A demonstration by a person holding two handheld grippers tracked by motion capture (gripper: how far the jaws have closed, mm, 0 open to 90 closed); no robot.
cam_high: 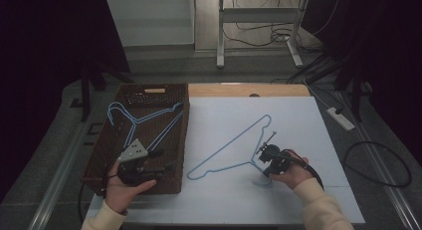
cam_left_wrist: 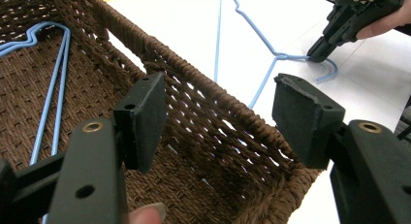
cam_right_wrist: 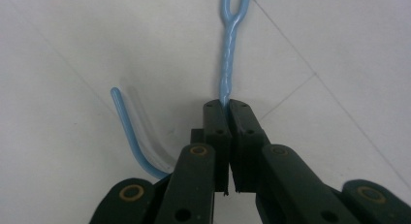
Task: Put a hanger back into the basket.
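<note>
A blue wire hanger (cam_high: 234,145) lies flat on the white table sheet (cam_high: 298,125). My right gripper (cam_high: 259,159) is shut on its twisted neck (cam_right_wrist: 228,64), just below the hook (cam_right_wrist: 128,132); in the right gripper view the pads (cam_right_wrist: 226,105) pinch the wire. A second blue hanger (cam_high: 144,118) lies inside the brown wicker basket (cam_high: 107,140) at the left. My left gripper (cam_high: 166,159) hovers open over the basket's near right corner, with nothing between its pads (cam_left_wrist: 145,117). The left gripper view also shows the basket rim (cam_left_wrist: 203,78), the table hanger (cam_left_wrist: 216,49) and the right gripper (cam_left_wrist: 317,54).
A wooden board (cam_high: 249,89) borders the sheet's far edge. Beyond the table stand a metal frame (cam_high: 259,13) and loose floor cables. A white power strip (cam_high: 341,118) lies on the floor at the right.
</note>
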